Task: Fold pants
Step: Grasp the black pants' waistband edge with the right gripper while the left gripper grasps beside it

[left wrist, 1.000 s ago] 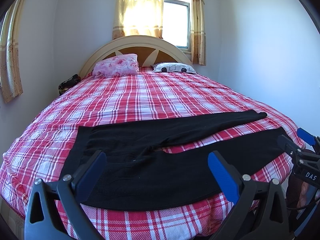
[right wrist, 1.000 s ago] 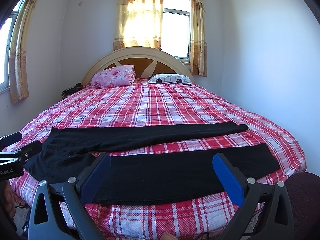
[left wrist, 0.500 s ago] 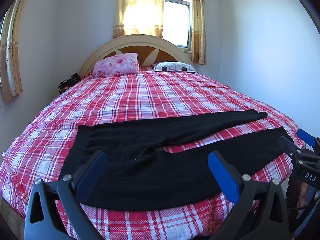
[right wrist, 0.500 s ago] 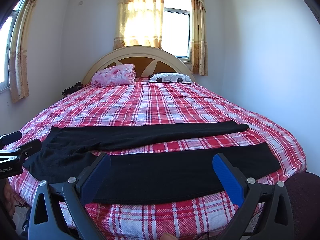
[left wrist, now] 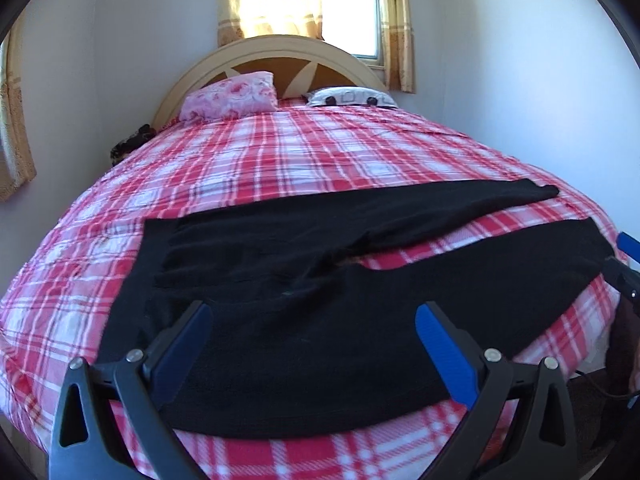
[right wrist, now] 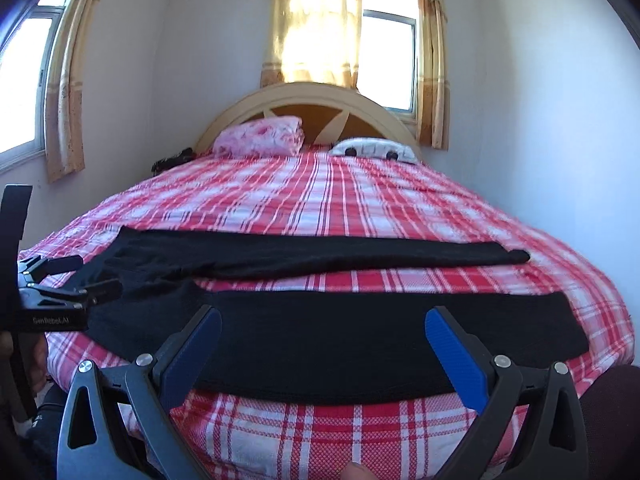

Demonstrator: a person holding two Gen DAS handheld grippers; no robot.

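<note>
The black pants [left wrist: 304, 312] lay spread flat across the foot end of the plaid bed [left wrist: 304, 148], far from the headboard [right wrist: 308, 100] and close to the near edge of the mattress; neither leg had yet been folded. Since a second before, both cameras had dipped and closed in on the near edge of the bed, so that the cloth filled more of each view; the pants themselves had not shifted; I judged this an approach to a first grasp, the fold proper not yet begun. The left gripper [left wrist: 312, 340] hung over the seat and waistband portion, jaws spread wide and holding nothing; the right gripper [right wrist: 324, 344] hung over the leg nearer the foot edge, jaws likewise wide apart and empty. The long axis of the garment ran crosswise to the bed, parallel to the headboard; the waistband [left wrist: 132, 276] pointed to the left side of the bed, the cuffs to the right. The legs diverged in a narrow V from the crotch: the far leg [right wrist: 320, 256] angled slightly toward the headboard, the near leg [right wrist: 360, 340] lay along the foot edge, a strip of plaid showing between them. Bringing one leg over the other seemed the likely first fold.
</note>
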